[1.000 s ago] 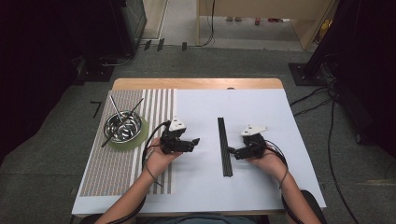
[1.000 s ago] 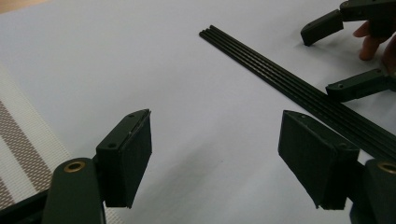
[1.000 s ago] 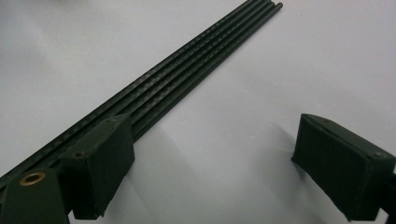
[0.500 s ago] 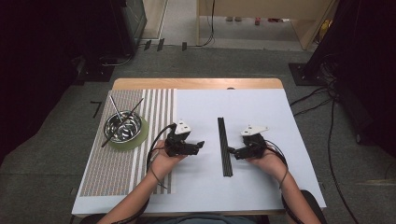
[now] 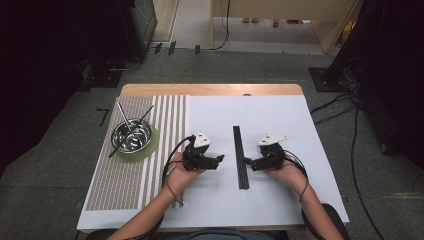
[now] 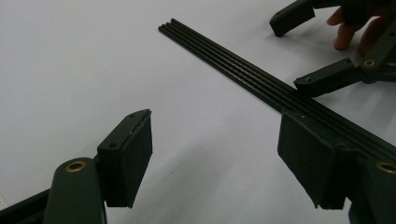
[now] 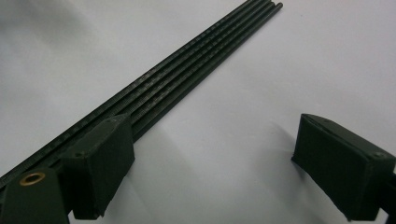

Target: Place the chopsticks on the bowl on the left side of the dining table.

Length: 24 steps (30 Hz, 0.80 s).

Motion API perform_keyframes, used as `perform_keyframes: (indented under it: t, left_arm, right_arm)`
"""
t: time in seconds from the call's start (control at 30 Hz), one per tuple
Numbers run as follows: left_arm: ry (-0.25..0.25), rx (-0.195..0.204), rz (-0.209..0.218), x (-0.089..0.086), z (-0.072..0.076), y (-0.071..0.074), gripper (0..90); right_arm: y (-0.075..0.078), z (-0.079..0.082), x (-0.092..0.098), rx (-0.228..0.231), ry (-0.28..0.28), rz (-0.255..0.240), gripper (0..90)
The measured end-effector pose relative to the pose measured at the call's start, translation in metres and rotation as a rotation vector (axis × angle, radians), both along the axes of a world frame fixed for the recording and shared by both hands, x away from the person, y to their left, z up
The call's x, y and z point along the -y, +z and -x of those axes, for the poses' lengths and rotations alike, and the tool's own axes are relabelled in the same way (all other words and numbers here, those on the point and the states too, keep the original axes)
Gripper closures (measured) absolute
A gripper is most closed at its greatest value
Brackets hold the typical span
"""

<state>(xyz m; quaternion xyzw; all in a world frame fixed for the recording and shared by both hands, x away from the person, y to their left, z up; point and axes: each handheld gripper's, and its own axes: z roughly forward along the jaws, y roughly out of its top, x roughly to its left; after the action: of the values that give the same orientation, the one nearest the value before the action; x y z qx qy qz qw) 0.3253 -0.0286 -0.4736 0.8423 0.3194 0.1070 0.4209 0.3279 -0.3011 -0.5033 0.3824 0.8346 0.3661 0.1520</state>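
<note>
Beside black rods [image 5: 240, 156] (mid-table), bare sheet [image 5: 280, 117]

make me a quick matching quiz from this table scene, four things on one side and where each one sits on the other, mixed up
Things:
1. metal bowl
2. black rods
3. left gripper
4. right gripper

Places:
A. lying side by side on the white sheet, between the two grippers
B. on a green mat over the striped placemat, at the table's left
C. jaws open, just right of the rods
D. jaws open, just left of the rods

Pairs: 1-B, 2-A, 3-D, 4-C
</note>
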Motion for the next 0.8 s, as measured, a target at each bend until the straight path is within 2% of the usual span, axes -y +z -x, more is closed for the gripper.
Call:
perform_keyframes:
  t: [0.17,0.5,0.63,0.8]
  left_arm:
    - [-0.019,0.005,-0.014,0.007,0.003,-0.003,26.7]
    - [-0.035,-0.005,0.002,0.016,0.007,-0.006,26.5]
    - [-0.043,-0.019,0.026,0.020,0.009,-0.008,24.4]
    - [-0.061,-0.035,0.033,0.025,0.011,-0.011,22.7]
  right_arm:
    - [0.000,0.000,0.000,0.002,0.001,-0.001,11.8]
    - [0.000,0.000,0.000,0.002,0.002,-0.001,11.9]
    - [0.000,0.000,0.000,0.000,0.000,0.000,11.9]
    - [0.000,0.000,0.000,0.002,0.002,0.000,11.9]
